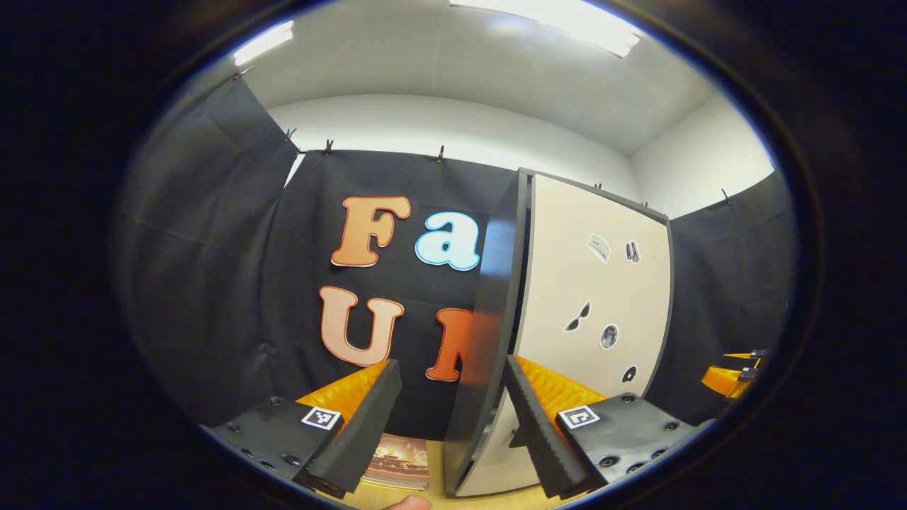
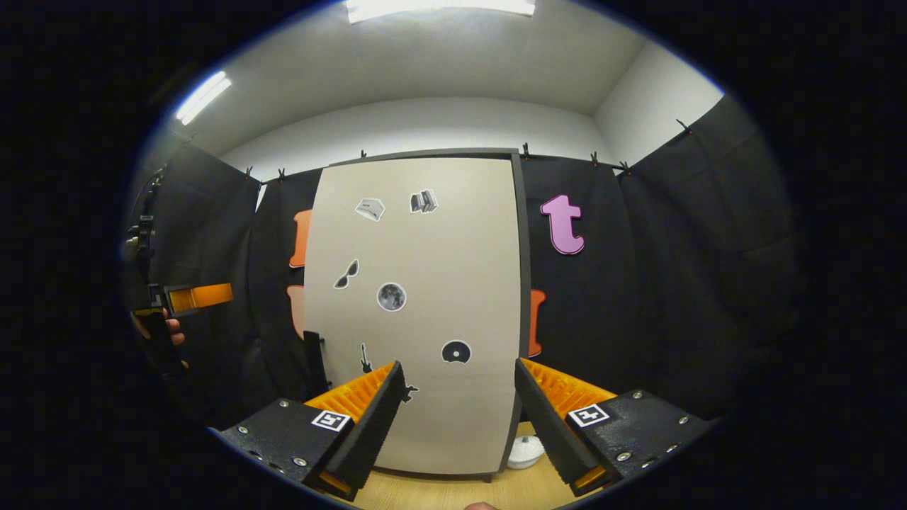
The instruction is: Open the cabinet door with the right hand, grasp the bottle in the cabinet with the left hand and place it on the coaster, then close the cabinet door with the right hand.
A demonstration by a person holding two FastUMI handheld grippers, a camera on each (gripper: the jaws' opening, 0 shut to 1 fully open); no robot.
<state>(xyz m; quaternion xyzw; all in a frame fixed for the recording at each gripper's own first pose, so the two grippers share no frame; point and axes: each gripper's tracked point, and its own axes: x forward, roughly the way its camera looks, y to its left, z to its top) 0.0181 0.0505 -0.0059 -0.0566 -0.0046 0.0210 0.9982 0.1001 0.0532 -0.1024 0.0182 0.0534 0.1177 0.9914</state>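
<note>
Cabinet door [image 2: 418, 312] was closed, stickers on front, handle [image 2: 312, 365] at its left edge, both grippers off it, right gripper [image 2: 459, 418] fingers apart facing door, left gripper [image 1: 453, 418] fingers apart at cabinet's side edge, coaster [image 1: 397, 462] lay on table [image 1: 432, 496], bottle unseen.

Layout around the cabinet [image 2: 425, 312]

The cabinet is stood upright on the table [image 2: 439, 492], before the booth wall. A handle [image 2: 312, 365] is mounted at the cabinet's left edge. A small round object [image 2: 526, 452] is set at its right foot. A flat booklet [image 1: 398, 462] is laid left of the cabinet.
</note>
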